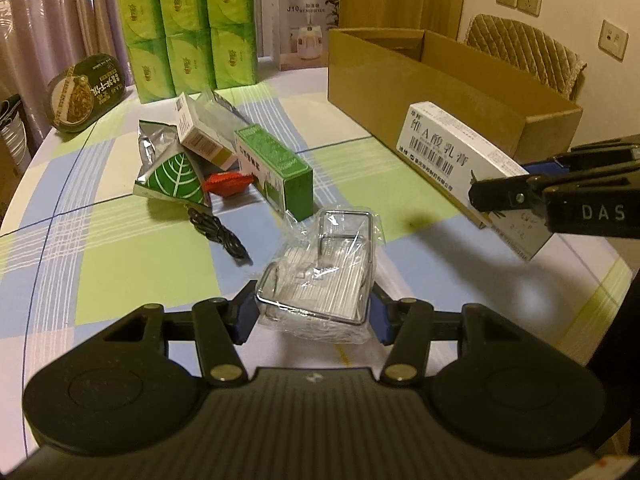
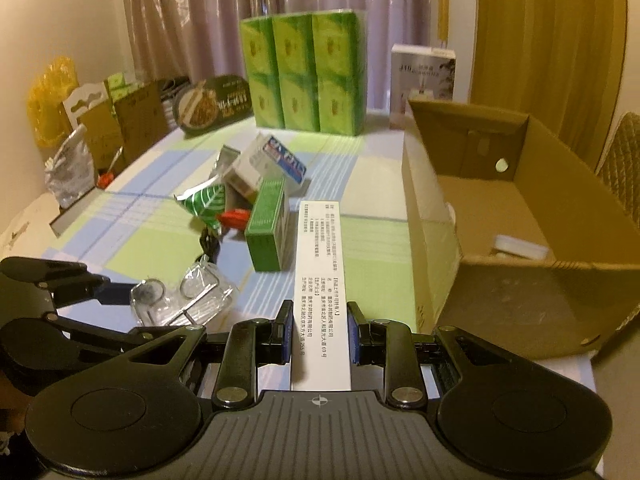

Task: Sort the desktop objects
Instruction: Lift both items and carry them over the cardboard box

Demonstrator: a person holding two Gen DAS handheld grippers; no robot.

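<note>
Both grippers loaded, cardboard box the likely drop

Grip looks settled on both sides; the left gripper (image 1: 314,312) is clamped on a clear plastic packet (image 1: 320,280) with a bent wire rack inside, its blue pads pressing the crinkled film from either side; the right gripper (image 2: 318,330) is closed on one end of a long white carton (image 2: 318,276), which juts forward from the pads over the desk (image 1: 140,276).

My judgement is that the step in hand is carrying both to the open cardboard box (image 2: 500,240) on the right; the carton is stiff and held at its very end, so it may swing or droop; keep it level, clear the near wall of the box before lowering, and release low. The packet is slippery film over hard wire; a firm, steady squeeze matters, since the film can slide while the wire stays put.

Still on the checked cloth, far and left of the packet: a green carton (image 1: 280,168), a small white box (image 1: 202,132), a foil sachet with a leaf print (image 1: 174,178), a red wrapper (image 1: 228,184) and a coiled black cable (image 1: 220,236), all heaped close together.
</note>
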